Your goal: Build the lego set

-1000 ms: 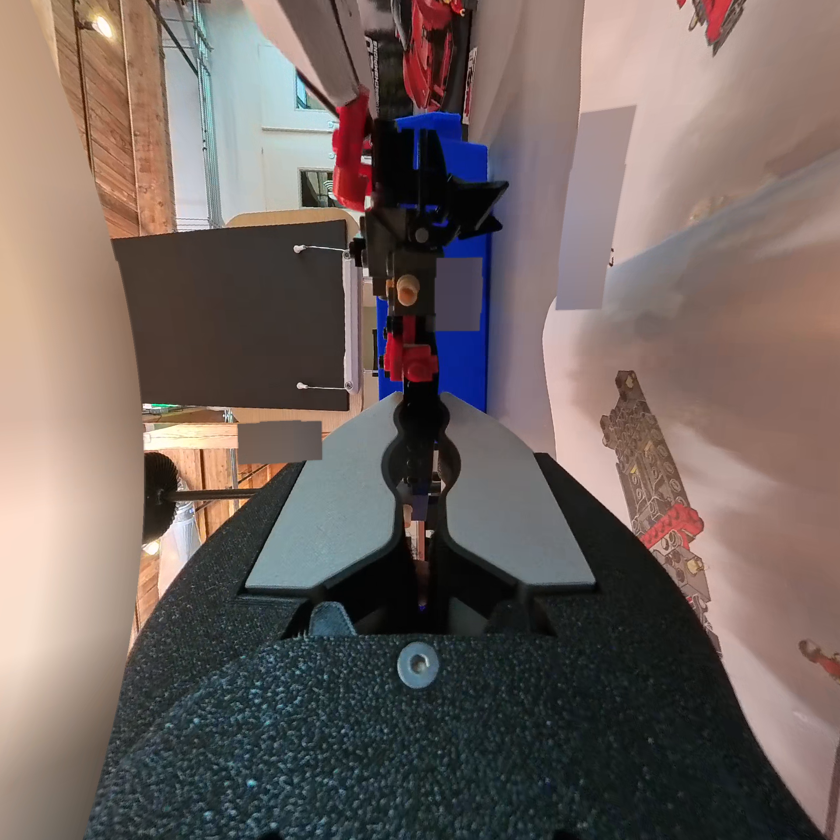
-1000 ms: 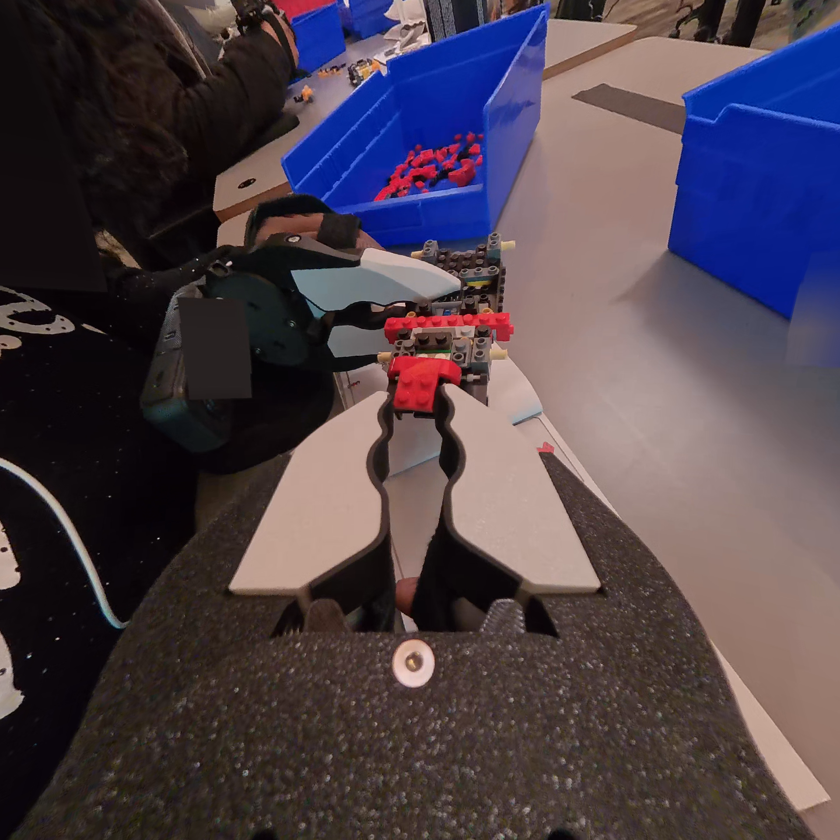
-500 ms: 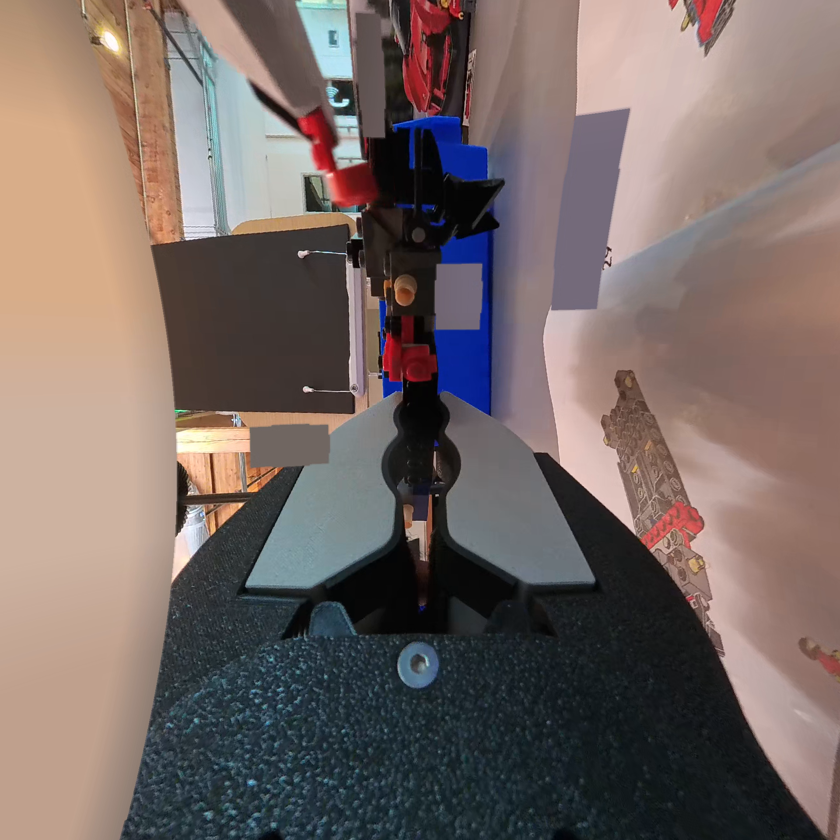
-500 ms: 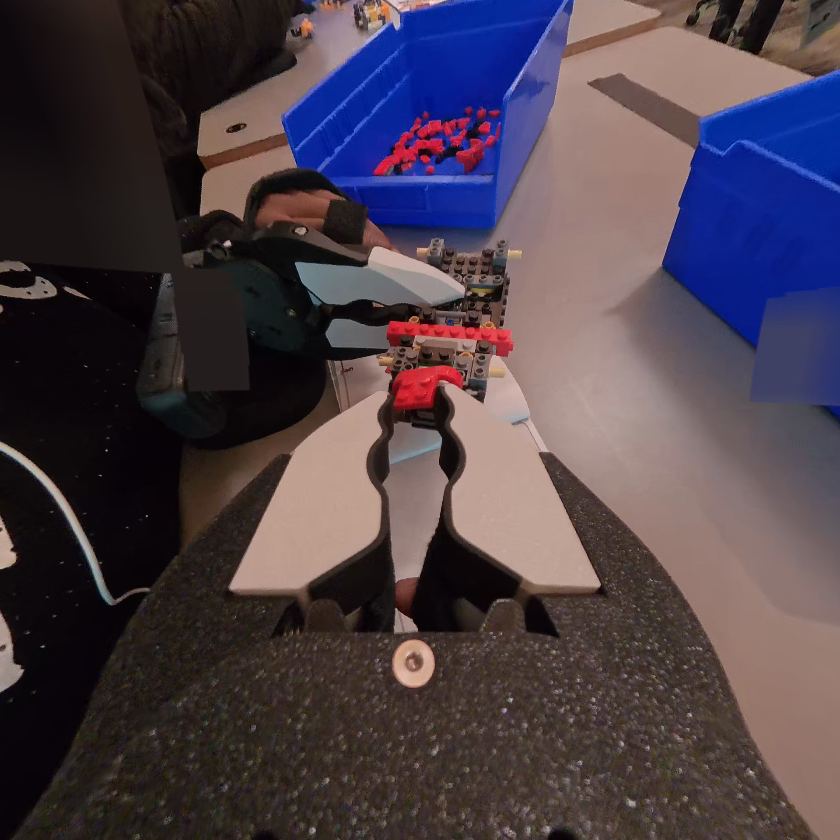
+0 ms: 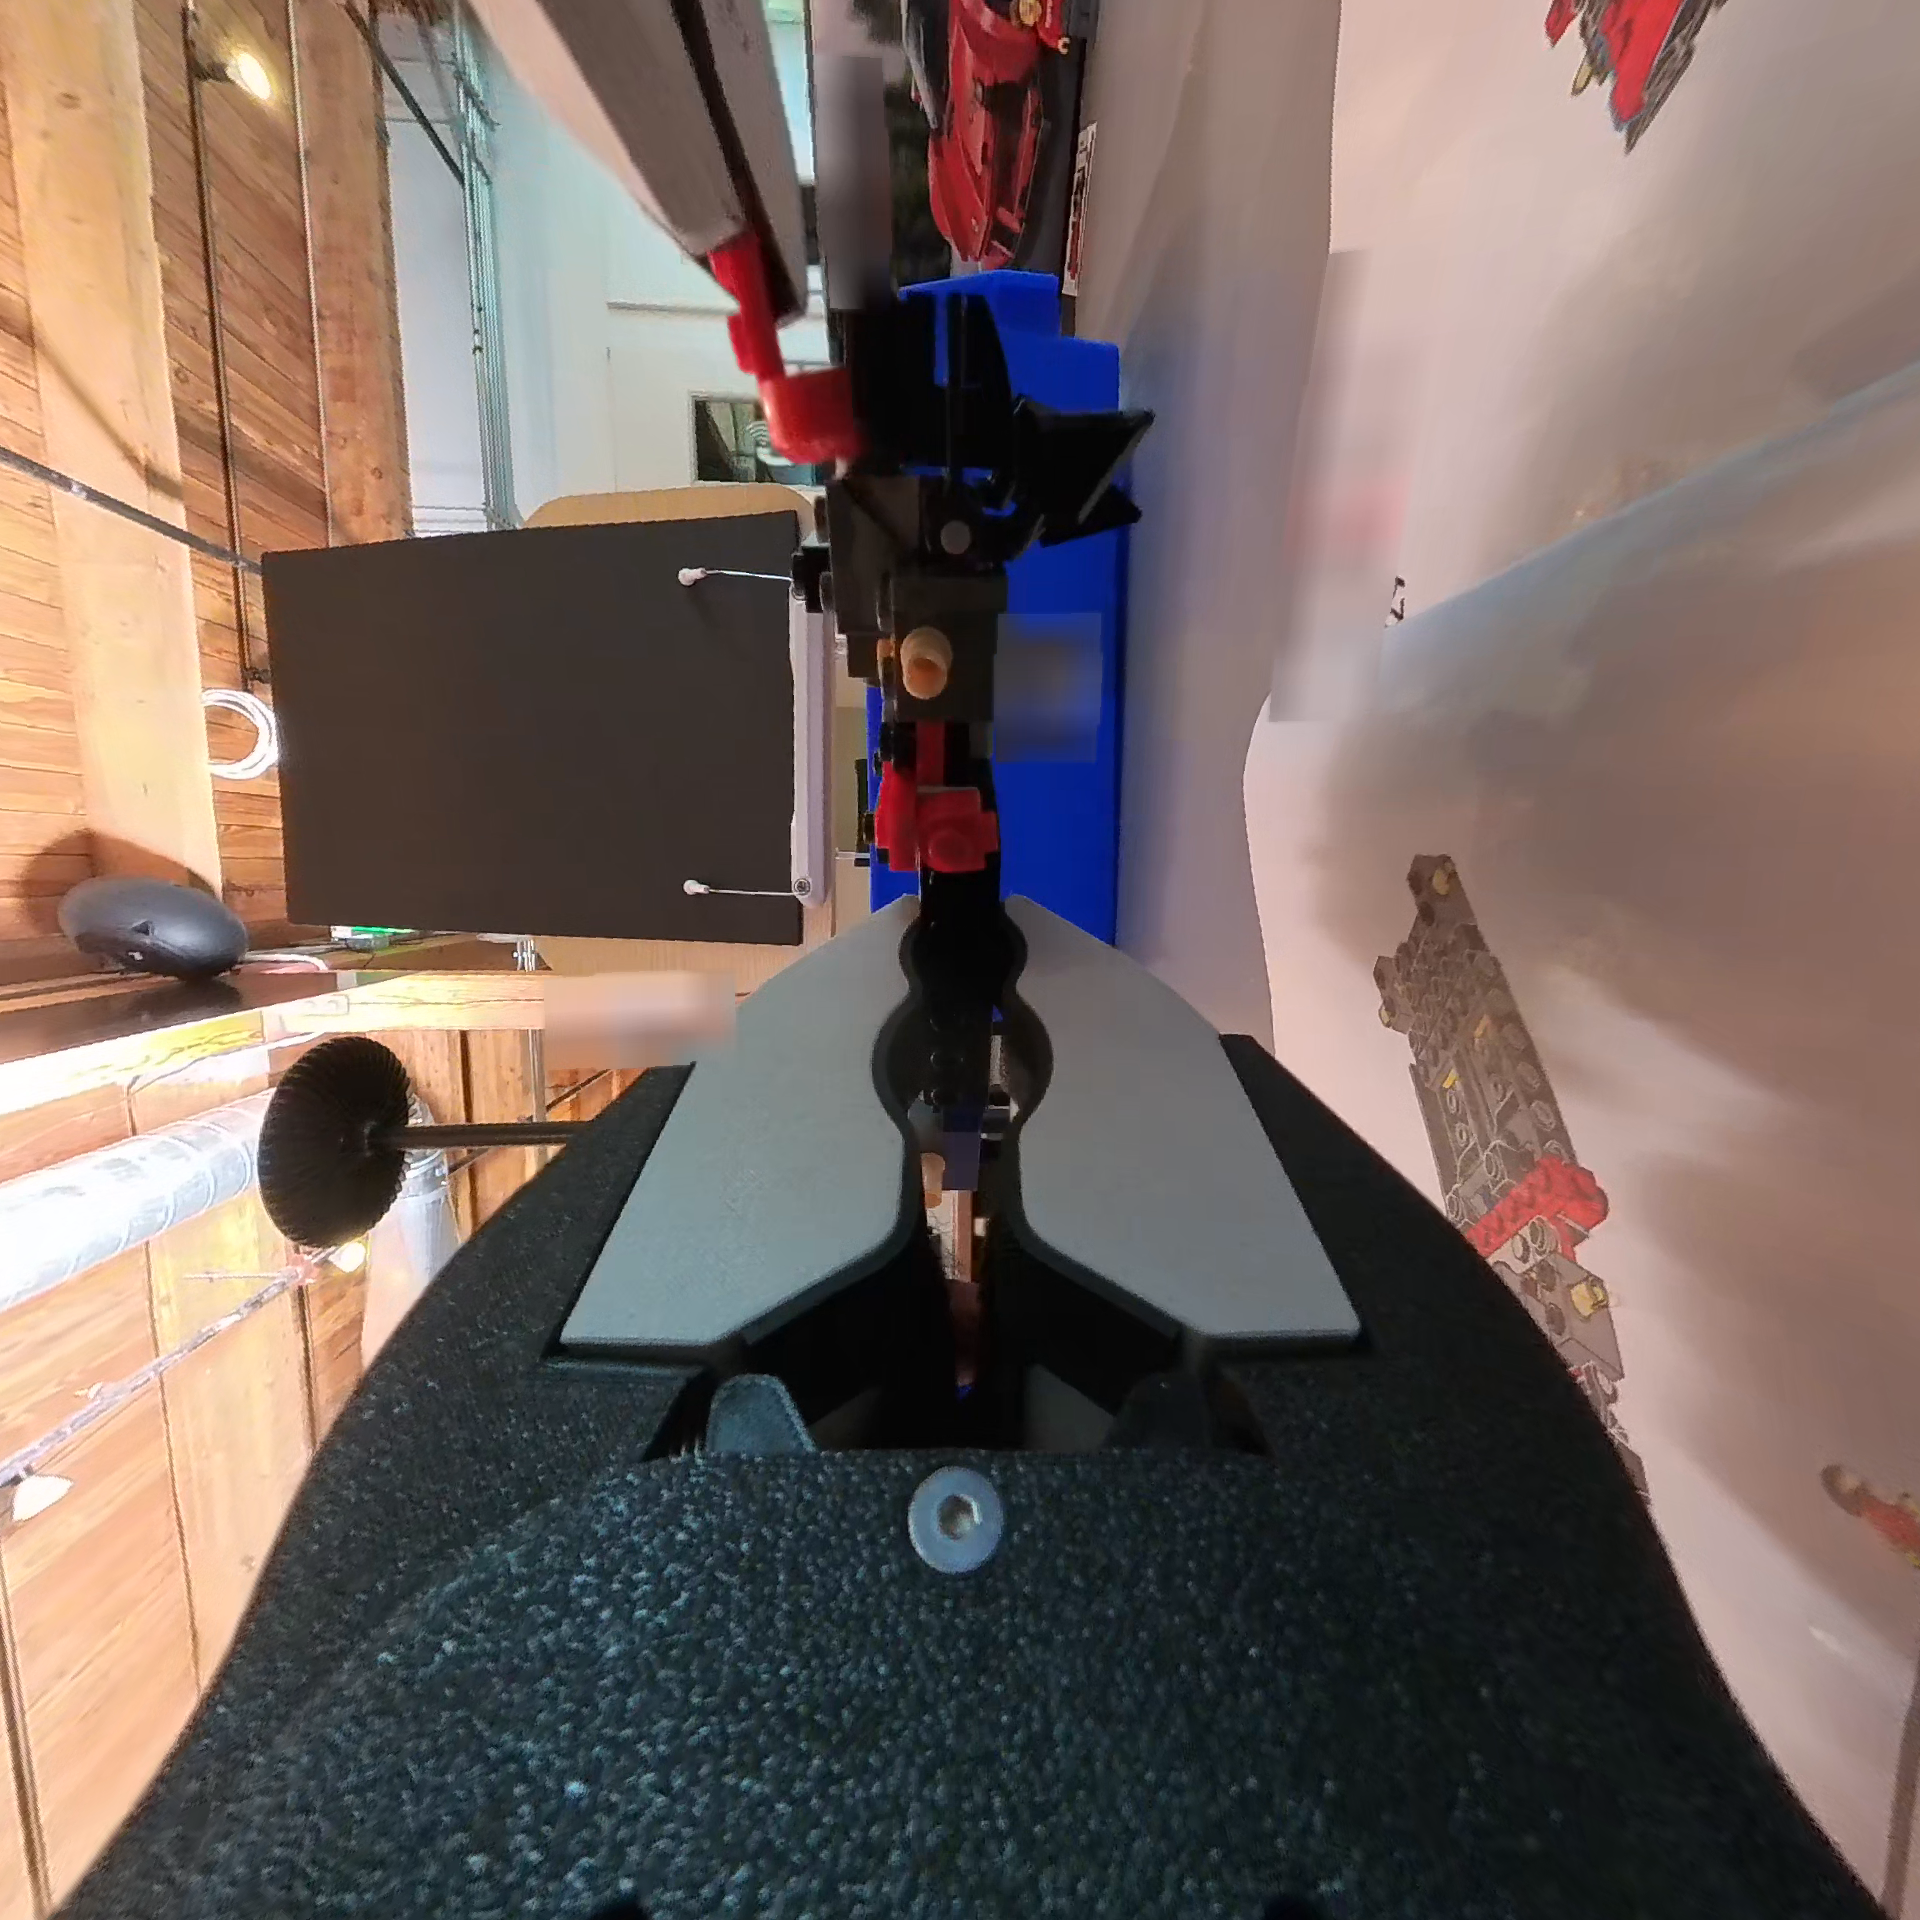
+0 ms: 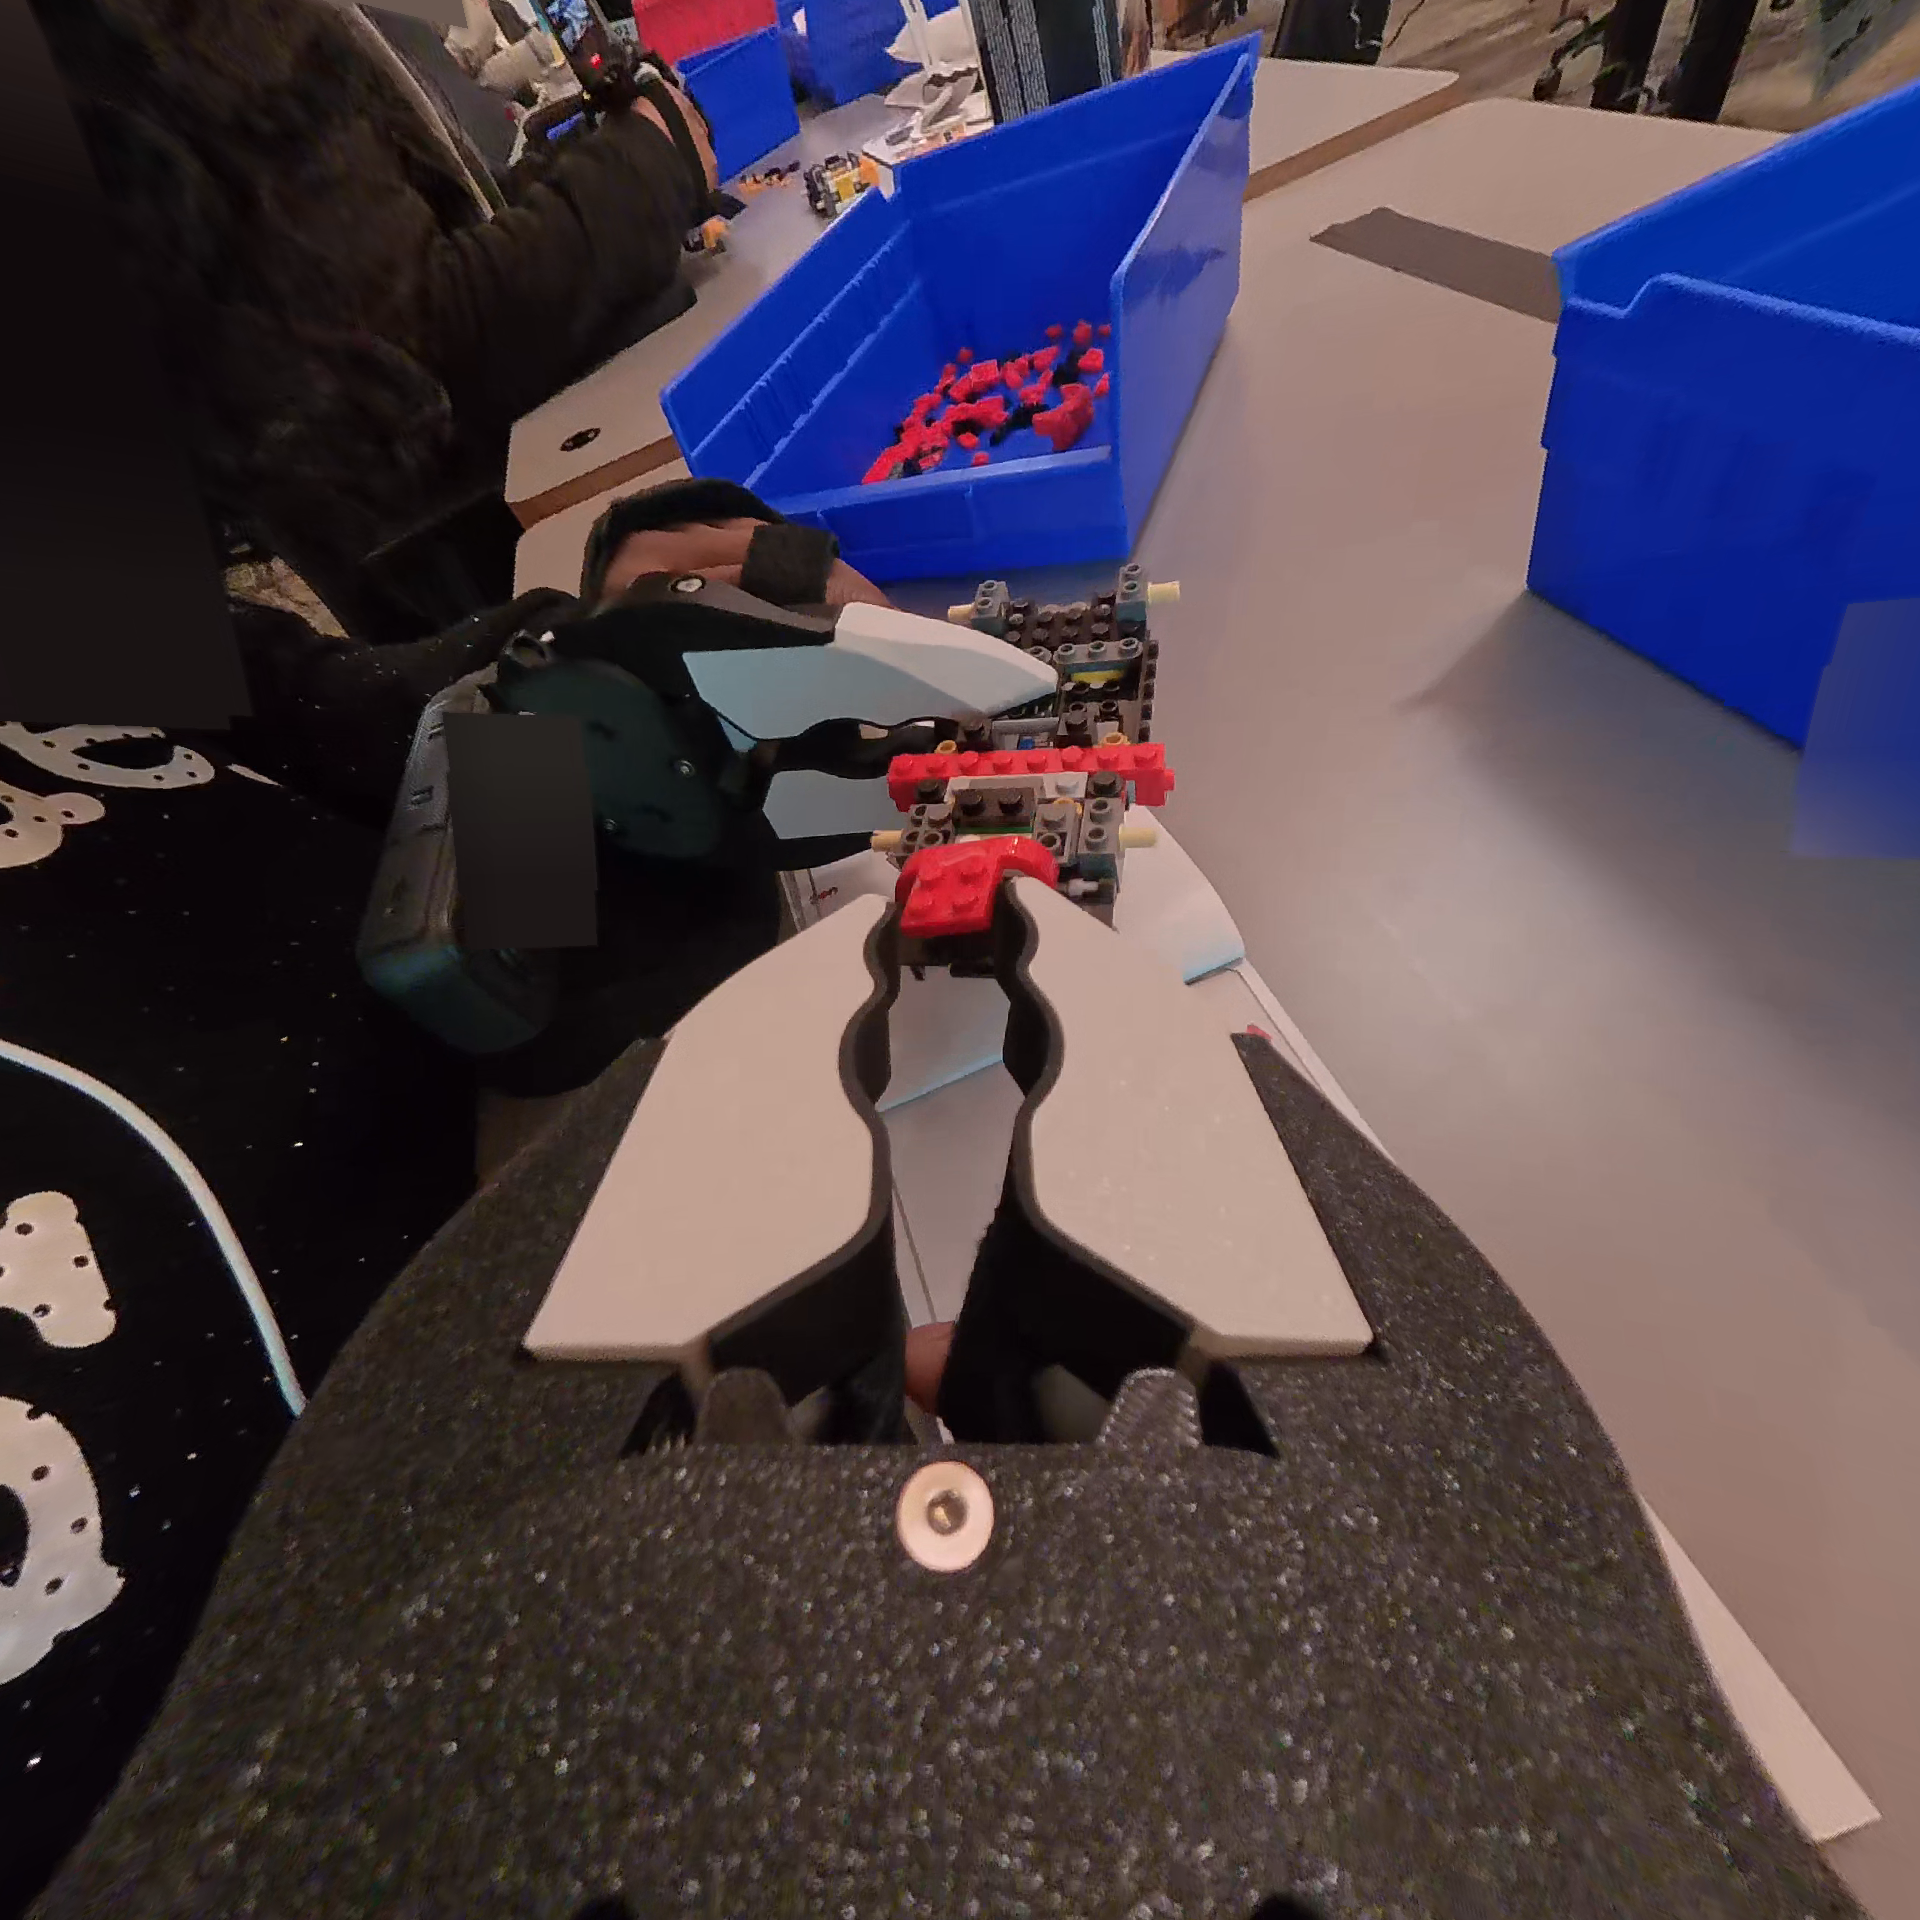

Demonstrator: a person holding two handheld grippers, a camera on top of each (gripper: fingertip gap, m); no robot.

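1. The left claw point(image 5: 961, 925), with smooth grey plastic fingers point(image 5: 790, 1122) set in a grainy black housing, is clenched on the edge of the partly built lego model point(image 6: 1049, 727), a studded block of black and grey bricks crossed by a red bar.
2. In the right wrist view that model hangs above the smooth grey counter point(image 6: 1455, 935), gripped from the side by the left claw point(image 6: 971, 743).
3. The right claw point(image 6: 951, 914) pinches a small red curved lego piece point(image 6: 961, 878) with studs on top, pressed against the near end of the model.
4. In the left wrist view the same red piece point(image 5: 784, 364) shows at the tip of the right claw point(image 5: 764, 286), touching the model's far end point(image 5: 935, 582).
5. A white instruction sheet point(image 6: 1164, 914) lies on the counter under the model; its printed build pictures point(image 5: 1496, 1122) fill the left view's right side.
6. Behind the model stands an open blue plastic bin point(image 6: 1174, 312) holding loose red and black bricks point(image 6: 997, 405).
7. A second blue bin point(image 6: 1714, 468) stands well apart to the right.
8. A person's dark sleeve point(image 6: 343, 312) fills the upper left.
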